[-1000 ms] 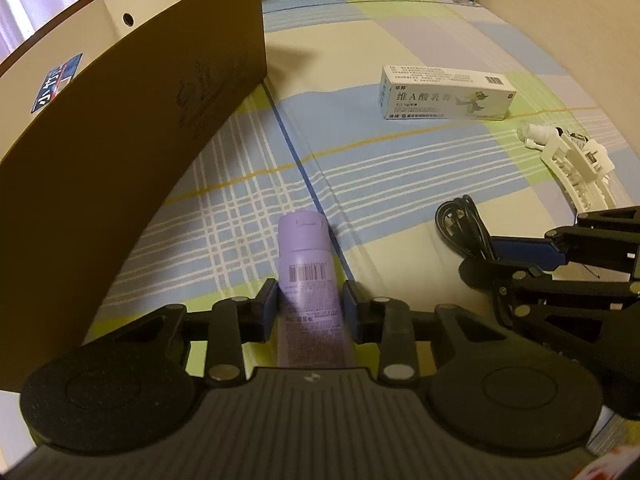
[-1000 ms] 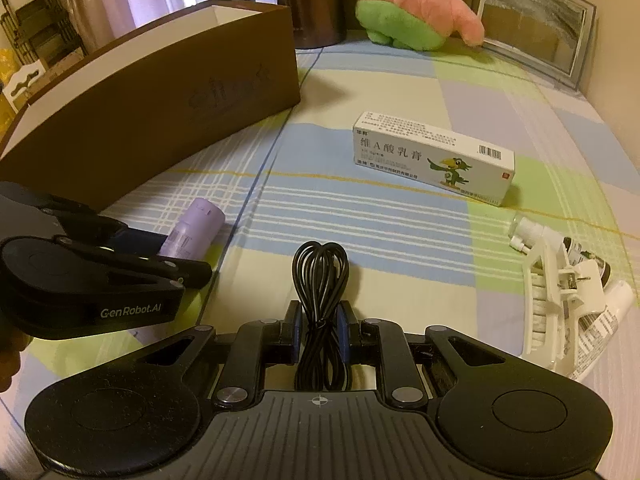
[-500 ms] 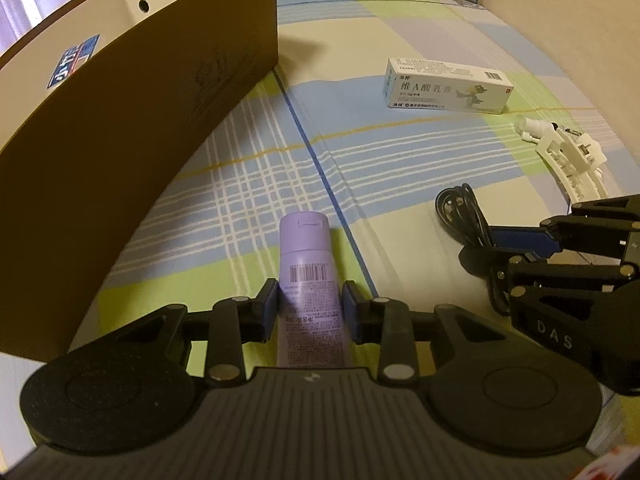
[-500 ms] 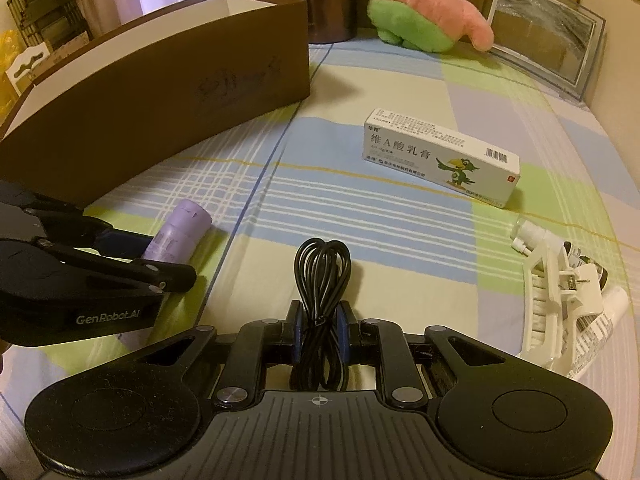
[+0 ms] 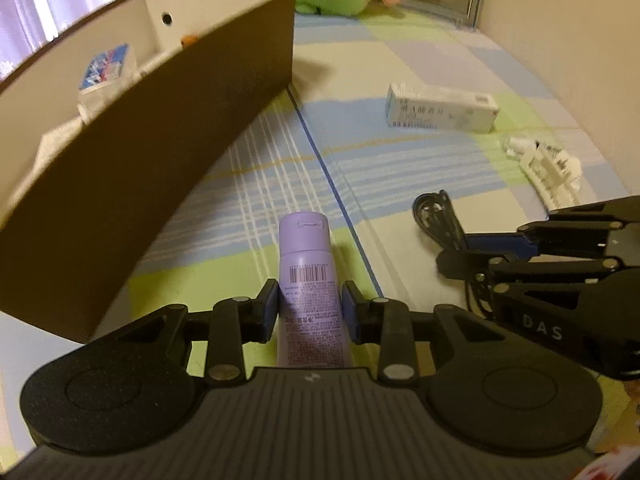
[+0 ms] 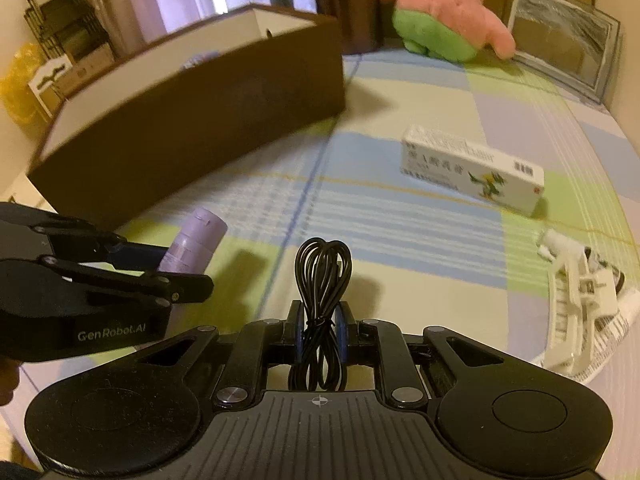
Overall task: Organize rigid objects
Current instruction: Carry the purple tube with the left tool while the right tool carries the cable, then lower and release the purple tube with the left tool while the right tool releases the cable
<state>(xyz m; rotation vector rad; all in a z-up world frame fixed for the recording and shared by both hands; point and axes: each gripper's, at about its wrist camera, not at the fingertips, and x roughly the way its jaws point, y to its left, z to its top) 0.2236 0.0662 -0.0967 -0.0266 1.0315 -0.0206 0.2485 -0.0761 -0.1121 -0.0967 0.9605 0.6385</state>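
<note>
My left gripper (image 5: 310, 306) is shut on a purple tube (image 5: 306, 268), cap pointing away, lifted above the checked cloth; from the right wrist the purple tube (image 6: 196, 242) shows in the left gripper (image 6: 176, 276). My right gripper (image 6: 319, 330) is shut on a coiled black cable (image 6: 322, 276), also raised; in the left wrist view the black cable (image 5: 436, 216) hangs from the right gripper (image 5: 460, 248). A brown box (image 5: 168, 128) with white inner walls stands to the left, holding several items.
A white medicine carton (image 6: 472, 170) lies on the cloth ahead, right of the box. A white plastic clip and small tubes (image 6: 580, 284) lie at the right edge. A pink and green plush toy (image 6: 440, 12) and a framed picture (image 6: 560, 52) stand at the back.
Both grippers have risen with their loads and drawn nearer the brown box; its inside now shows in the left wrist view. The grips are unchanged.
</note>
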